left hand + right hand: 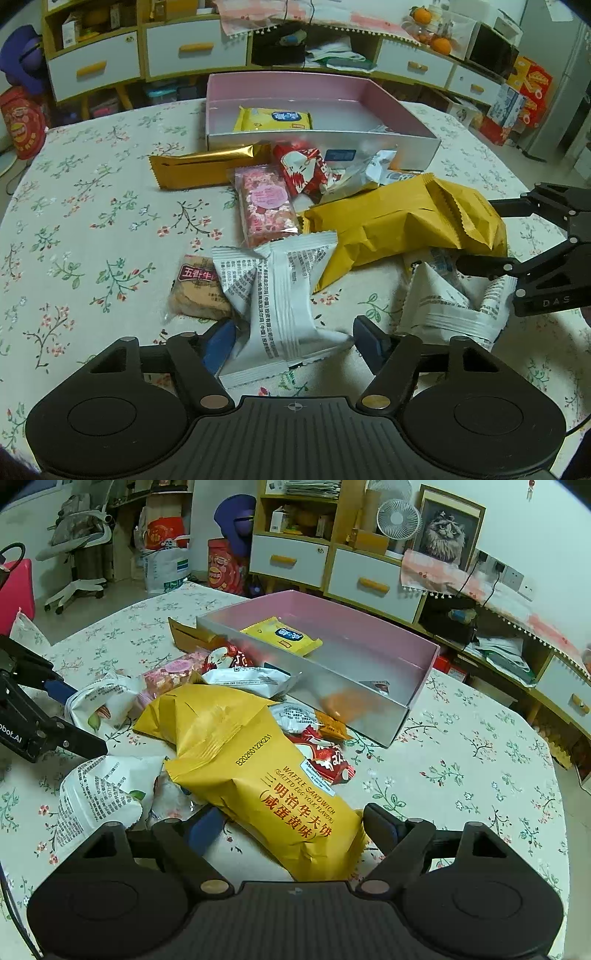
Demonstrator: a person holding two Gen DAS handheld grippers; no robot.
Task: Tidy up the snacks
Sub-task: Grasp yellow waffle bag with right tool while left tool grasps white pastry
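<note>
A pile of snacks lies on the floral tablecloth in front of a pink-lined box that holds a yellow packet. My left gripper is open, its fingers on either side of a white packet. My right gripper is open around the near end of a big yellow waffle sandwich bag. A second white packet lies between the two grippers.
A gold bar packet, a pink packet, red packets and a brown biscuit packet lie in the pile. Drawers and shelves stand behind the table.
</note>
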